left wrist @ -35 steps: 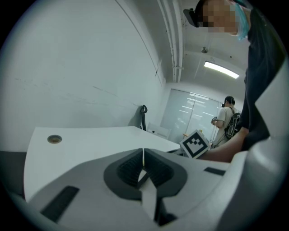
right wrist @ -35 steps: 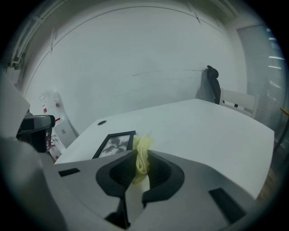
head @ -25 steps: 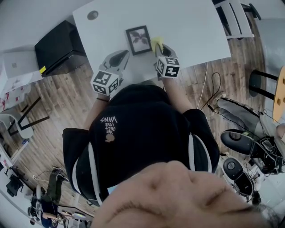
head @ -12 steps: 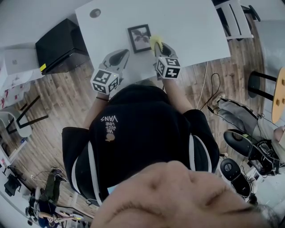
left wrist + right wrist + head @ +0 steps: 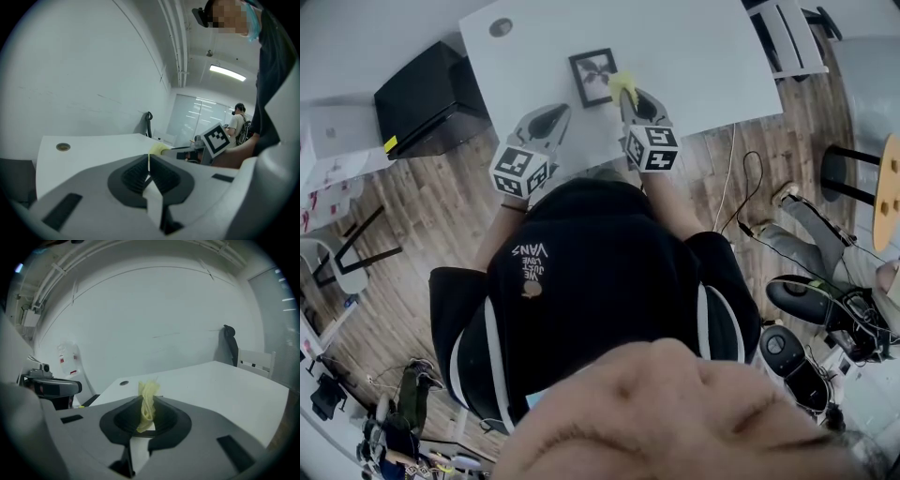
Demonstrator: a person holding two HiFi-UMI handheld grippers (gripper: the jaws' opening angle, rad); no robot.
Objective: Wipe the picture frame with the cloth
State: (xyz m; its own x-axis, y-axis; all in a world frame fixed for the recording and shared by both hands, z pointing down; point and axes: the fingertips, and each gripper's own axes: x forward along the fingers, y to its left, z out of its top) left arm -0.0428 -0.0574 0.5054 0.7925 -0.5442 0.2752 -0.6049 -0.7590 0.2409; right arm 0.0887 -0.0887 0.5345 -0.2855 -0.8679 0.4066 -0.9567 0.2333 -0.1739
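A small black picture frame (image 5: 593,76) with a dark leaf print lies flat on the white table (image 5: 694,47). A yellow cloth (image 5: 624,82) touches the frame's right edge, pinched in my right gripper (image 5: 628,94), which is shut on it. In the right gripper view the cloth (image 5: 147,406) stands bunched between the shut jaws. My left gripper (image 5: 551,120) hovers near the table's front edge, left of and below the frame, its jaws shut with nothing between them. In the left gripper view the left gripper (image 5: 148,171) points toward the cloth (image 5: 158,149).
A round cable hole (image 5: 500,27) sits at the table's far left. A black cabinet (image 5: 422,98) stands left of the table. A white chair (image 5: 787,37) is at the right, with cables and bags on the wooden floor (image 5: 797,281).
My right gripper has moved forward and left with the cloth, from beside the frame's lower right corner up onto its right edge. The left gripper has held still.
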